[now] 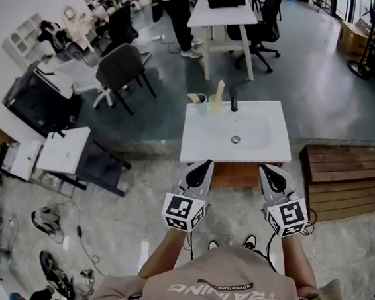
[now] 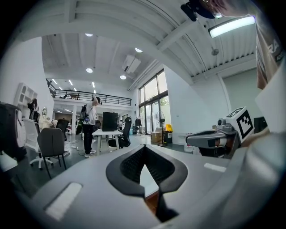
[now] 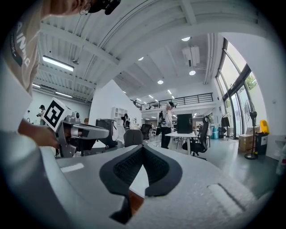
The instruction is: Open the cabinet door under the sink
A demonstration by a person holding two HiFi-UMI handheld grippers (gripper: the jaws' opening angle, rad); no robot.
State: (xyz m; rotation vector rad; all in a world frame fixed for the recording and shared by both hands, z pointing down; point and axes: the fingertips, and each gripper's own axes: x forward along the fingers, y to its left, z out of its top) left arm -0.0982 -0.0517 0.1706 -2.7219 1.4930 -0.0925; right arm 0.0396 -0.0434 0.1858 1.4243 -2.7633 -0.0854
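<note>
The left tongs [image 1: 202, 170] and the right tongs [image 1: 272, 177] are held level side by side, well apart, both pointing at the sink unit. Both are clenched and empty: in its own view the left tongs [image 2: 144, 151] press pad to pad with nothing between them, and the right tongs [image 3: 143, 150] do the same.

Just past the tips is the cabinet [image 1: 237, 175]. It stands on the floor under the near edge of the sink [image 1: 194, 147], and from above only a strip of brown wood shows between the two tongs. The door face, and any handle on it, is hidden.

The door is likely a stiff wooden panel on hinges, light to swing and not fragile, perhaps with a catch to overcome. Its flat face would probably be slick for the pads. I would take a handle if there is one, otherwise the free edge or top lip, which calls for loosening one of the tongs first.

The faucet [image 1: 234, 103] stands at the sink's far edge. A slatted wood platform [image 1: 344, 176] lies on the floor to the right.

Count: two tongs, one cabinet, one sink, one faucet, one platform; the number of doors I cannot tell
</note>
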